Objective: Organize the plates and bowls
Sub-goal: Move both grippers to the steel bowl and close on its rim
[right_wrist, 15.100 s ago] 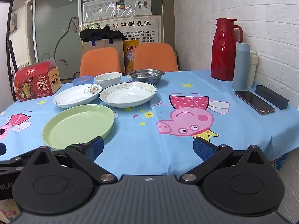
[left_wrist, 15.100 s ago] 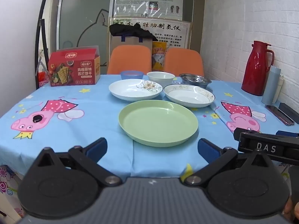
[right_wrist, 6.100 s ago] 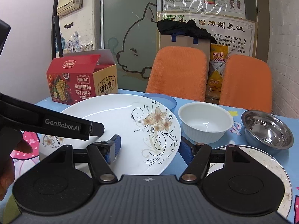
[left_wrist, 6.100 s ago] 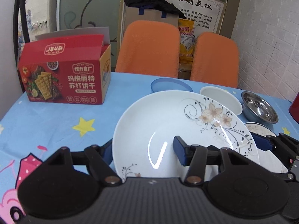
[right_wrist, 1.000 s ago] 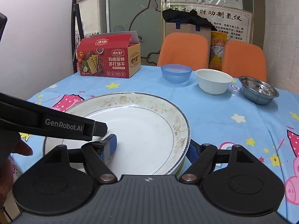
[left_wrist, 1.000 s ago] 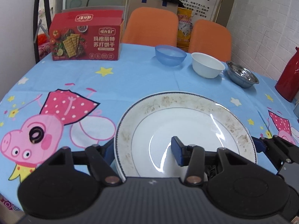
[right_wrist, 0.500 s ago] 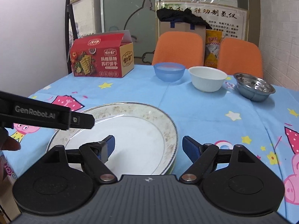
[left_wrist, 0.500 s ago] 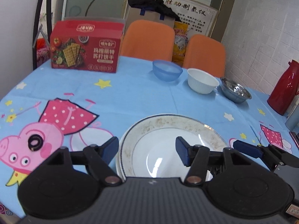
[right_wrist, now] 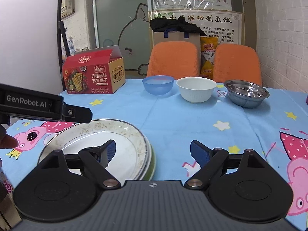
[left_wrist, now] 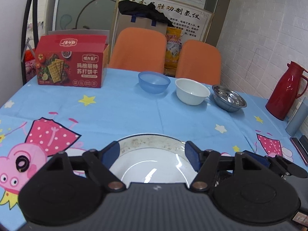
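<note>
Plate stack: the speckled-rim white plate (right_wrist: pixel 119 144) sits on top, another white plate edge under it, and the green plate (right_wrist: pixel 151 166) peeks out at the bottom, all flat on the tablecloth (left_wrist: pixel 134 113).
Stack vs left jaws: in the left wrist view the top plate (left_wrist: pixel 152 148) lies right between and below the two blue pads, its far rim arcing from one pad to the other.
Left gripper (left_wrist: pixel 152 153): jaws spread wide, holding nothing, hovering over the plate.
Stack vs right jaws: the stack is off to the left side, under the left finger; the right finger is over bare cloth.
Right gripper (right_wrist: pixel 153 152): jaws spread wide, nothing between them.
Bowls: straight ahead of both grippers, lined up along the far side of the table, blue plastic bowl (left_wrist: pixel 154 81), then white bowl (left_wrist: pixel 192 90), then steel bowl (left_wrist: pixel 229 98), left to right, each just beside the next.
Beyond the left finger: red cracker box (left_wrist: pixel 71 66), flap up, at the far left of the table.
Beyond the right finger: red thermos (left_wrist: pixel 284 89) by the brick wall, seen from the left wrist camera.
Behind the bowls: two orange chairs (right_wrist: pixel 173 59).
Cloth: blue, with pink cartoon pigs and yellow stars.
</note>
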Demonstrator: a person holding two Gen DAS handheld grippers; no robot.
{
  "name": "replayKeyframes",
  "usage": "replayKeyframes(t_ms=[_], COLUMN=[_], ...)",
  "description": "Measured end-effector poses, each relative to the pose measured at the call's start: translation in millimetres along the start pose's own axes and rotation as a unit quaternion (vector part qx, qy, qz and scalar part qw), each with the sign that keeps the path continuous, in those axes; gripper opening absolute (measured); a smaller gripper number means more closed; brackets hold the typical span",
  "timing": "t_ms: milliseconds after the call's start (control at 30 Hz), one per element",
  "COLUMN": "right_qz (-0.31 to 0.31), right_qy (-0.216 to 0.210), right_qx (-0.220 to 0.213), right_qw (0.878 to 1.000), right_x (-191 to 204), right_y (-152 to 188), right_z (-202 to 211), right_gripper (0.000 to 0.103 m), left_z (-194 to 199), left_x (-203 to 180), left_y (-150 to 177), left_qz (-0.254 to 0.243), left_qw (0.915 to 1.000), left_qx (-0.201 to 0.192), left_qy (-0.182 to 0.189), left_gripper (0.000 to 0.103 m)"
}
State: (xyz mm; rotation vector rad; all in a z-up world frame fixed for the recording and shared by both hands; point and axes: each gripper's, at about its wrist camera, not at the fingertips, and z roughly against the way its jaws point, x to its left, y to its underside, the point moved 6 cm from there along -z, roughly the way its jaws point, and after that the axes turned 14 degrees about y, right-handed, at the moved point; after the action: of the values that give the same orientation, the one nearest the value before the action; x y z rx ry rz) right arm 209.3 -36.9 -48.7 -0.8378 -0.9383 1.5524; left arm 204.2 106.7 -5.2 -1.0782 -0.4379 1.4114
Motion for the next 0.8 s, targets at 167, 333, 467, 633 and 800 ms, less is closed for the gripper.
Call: replayKeyframes(t_ms=[167, 333, 467, 633, 800], right_qz=[-0.032, -0.073, -0.079, -0.081, -0.081], right_qy=[0.036, 0.069, 0.089, 0.116, 0.128], right_qx=[0.004, 0.018, 0.013, -0.008, -0.015], right_qw=[0.999, 0.995, 0.993, 0.990, 0.988], right_x=[-46.0, -94.5, -124.5, -164.1, -192.5], right_y=[-0.2, 3.8, -2.9, -25.1, -46.4], right_z=[-6.9, -20.3, -29.8, -46.6, -73.1], right_gripper=[0.103, 0.103, 0.103, 0.103, 0.103], left_z=[-26.8, -63.3, -95.5, -133.7, -172.2], left_x=[-23.5, -57.1, -81.8, -103.6, -116.3], left_y=[-8.0, -12.3, -19.7, -41.4, -66.2], left_qz=[-0.009, -0.033, -0.041, -0.028, -0.020], left_qw=[0.9996, 0.9975, 0.9945, 0.9912, 0.9901], left_qx=[0.013, 0.042, 0.064, 0.079, 0.086], left_qy=[0.021, 0.045, 0.071, 0.102, 0.109], left_gripper=[0.068, 0.068, 0.068, 0.068, 0.068])
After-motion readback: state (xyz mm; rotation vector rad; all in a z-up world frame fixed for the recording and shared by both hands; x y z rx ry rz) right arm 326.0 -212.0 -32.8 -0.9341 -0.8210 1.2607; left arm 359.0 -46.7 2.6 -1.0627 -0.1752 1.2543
